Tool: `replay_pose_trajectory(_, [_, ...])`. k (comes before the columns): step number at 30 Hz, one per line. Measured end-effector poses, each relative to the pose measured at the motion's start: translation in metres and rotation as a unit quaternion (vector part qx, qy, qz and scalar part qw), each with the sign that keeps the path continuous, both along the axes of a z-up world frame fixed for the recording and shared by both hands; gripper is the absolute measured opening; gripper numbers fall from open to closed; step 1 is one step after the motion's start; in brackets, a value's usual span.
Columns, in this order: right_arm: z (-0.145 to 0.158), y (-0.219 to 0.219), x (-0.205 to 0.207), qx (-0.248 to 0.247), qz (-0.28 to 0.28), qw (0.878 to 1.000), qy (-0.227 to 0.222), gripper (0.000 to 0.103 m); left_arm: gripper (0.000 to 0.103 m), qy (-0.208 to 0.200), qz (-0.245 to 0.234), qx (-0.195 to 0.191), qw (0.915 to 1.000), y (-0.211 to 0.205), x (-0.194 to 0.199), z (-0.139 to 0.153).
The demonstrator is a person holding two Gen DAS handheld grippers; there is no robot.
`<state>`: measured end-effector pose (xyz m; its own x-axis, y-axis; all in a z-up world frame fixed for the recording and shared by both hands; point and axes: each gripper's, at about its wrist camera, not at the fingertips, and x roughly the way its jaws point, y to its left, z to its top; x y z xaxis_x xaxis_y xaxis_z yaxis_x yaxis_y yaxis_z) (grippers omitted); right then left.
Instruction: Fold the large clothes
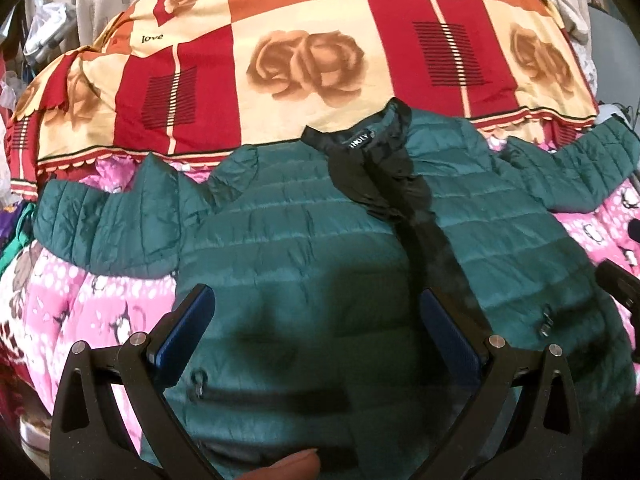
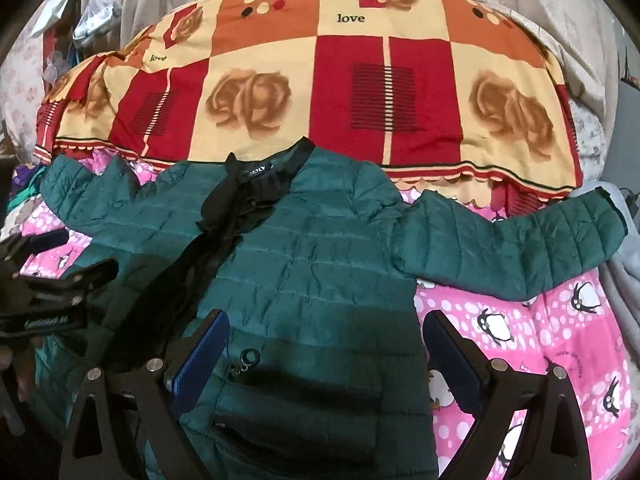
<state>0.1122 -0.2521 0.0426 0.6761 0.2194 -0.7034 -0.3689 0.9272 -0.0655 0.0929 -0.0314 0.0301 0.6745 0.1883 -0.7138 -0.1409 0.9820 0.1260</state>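
A dark green quilted jacket (image 1: 304,248) lies face up on the bed, black lining showing along its open front, both sleeves spread sideways. In the right wrist view the same jacket (image 2: 320,264) fills the middle, its right sleeve (image 2: 512,248) stretched over the pink cover. My left gripper (image 1: 316,316) hovers open over the jacket's lower left half, near a pocket zipper (image 1: 198,384). My right gripper (image 2: 326,336) stands open above the jacket's lower right edge, nothing between its fingers. The left gripper (image 2: 52,288) also shows at the left edge of the right wrist view.
A pink penguin-print blanket (image 2: 540,352) covers the bed under the jacket. Behind it lies a red, orange and cream rose-patterned quilt (image 1: 304,56). Clutter and hanging cloth (image 1: 44,24) stand at the far left. A fingertip (image 1: 296,468) shows at the bottom edge.
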Motion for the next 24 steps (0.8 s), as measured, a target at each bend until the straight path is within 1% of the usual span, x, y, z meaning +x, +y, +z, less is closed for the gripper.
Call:
replay_pose_trajectory(3, [-0.005,-0.001,0.006,0.001,-0.011,1.0,0.013,0.097,0.103,-0.005,0.0,-0.004,1.0,0.007,0.012,-0.003])
replay_pose_trajectory(5, [-0.01,-0.002,0.011,0.009,-0.018,0.999,0.031,0.097,0.103,-0.009,0.001,-0.007,0.9999,0.011,0.019,-0.006])
replay_pose_trajectory(8, [-0.014,-0.002,0.016,0.022,-0.022,0.999,0.044,0.097,0.103,-0.01,0.003,-0.013,0.9999,0.019,0.026,-0.017])
replay_pose_trajectory(10, [-0.015,0.001,0.016,0.023,-0.022,0.998,0.046,0.097,0.103,-0.007,0.003,-0.023,0.9997,0.025,0.029,-0.026])
replay_pose_trajectory(12, [-0.017,0.005,0.017,0.02,-0.02,0.998,0.047,0.097,0.103,0.007,0.018,-0.021,0.9996,0.03,0.035,-0.033])
replay_pose_trajectory(16, [-0.02,0.014,0.018,0.018,-0.015,0.998,0.051,0.097,0.103,0.003,0.018,-0.03,0.9994,0.033,0.035,-0.031])
replay_pose_trajectory(19, [-0.022,0.02,0.02,0.022,-0.012,0.998,0.054,0.097,0.103,0.008,0.017,-0.05,0.9986,0.037,0.036,-0.032])
replay_pose_trajectory(24, [-0.023,0.027,0.018,0.024,-0.006,0.998,0.058,0.097,0.103,0.022,0.037,-0.077,0.9961,0.047,0.041,-0.036])
